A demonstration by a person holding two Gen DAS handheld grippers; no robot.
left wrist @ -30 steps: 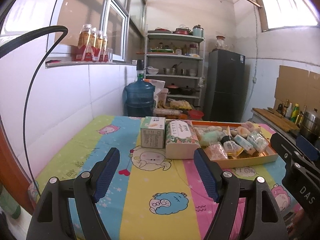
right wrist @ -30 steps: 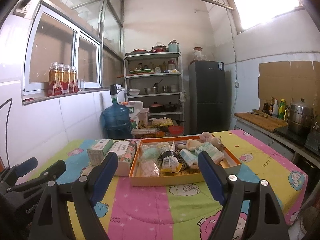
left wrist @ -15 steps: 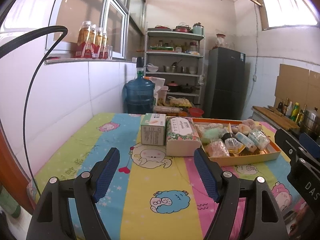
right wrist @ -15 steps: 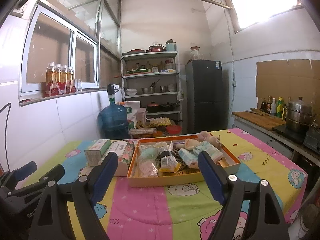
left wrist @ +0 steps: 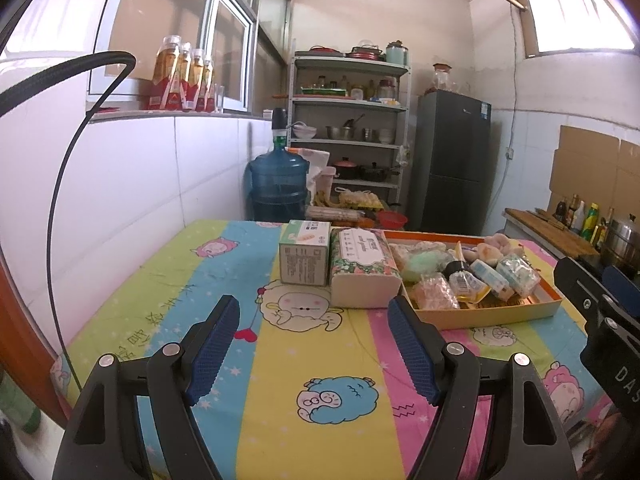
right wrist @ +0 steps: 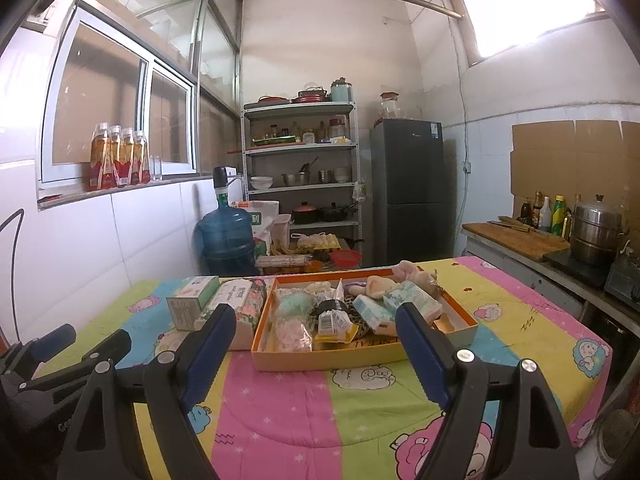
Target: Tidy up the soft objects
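An orange cardboard tray [right wrist: 360,354] sits on a table covered with a striped cartoon-print cloth [right wrist: 304,412], and everything else is placed from it. Inside the tray lie the soft things: a pale green fluffy ball [right wrist: 296,304] toward its left side, a clear bag of pink pieces [right wrist: 292,334] at its near left corner, a yellow-edged sachet with a barcode [right wrist: 334,326] near the middle, two wrapped tissue packs [right wrist: 400,304] to the right, and a plush toy [right wrist: 412,272] at the far right corner. Touching the tray's left wall is a floral-wrapped tissue pack [left wrist: 362,270], and just left of that stands a small green-and-white box [left wrist: 305,256]. The left gripper [left wrist: 314,350] hovers over the bare cloth on the near side of the tray, in front of the tissue pack, its blue-padded jaws spread wide with nothing between them. The right gripper [right wrist: 316,354] hangs in front of the tray's near wall, its jaws likewise wide apart and empty. Behind the tray, beyond the table's far edge, a blue water jug [right wrist: 226,242] stands on the floor beside a metal shelf rack [right wrist: 302,176].
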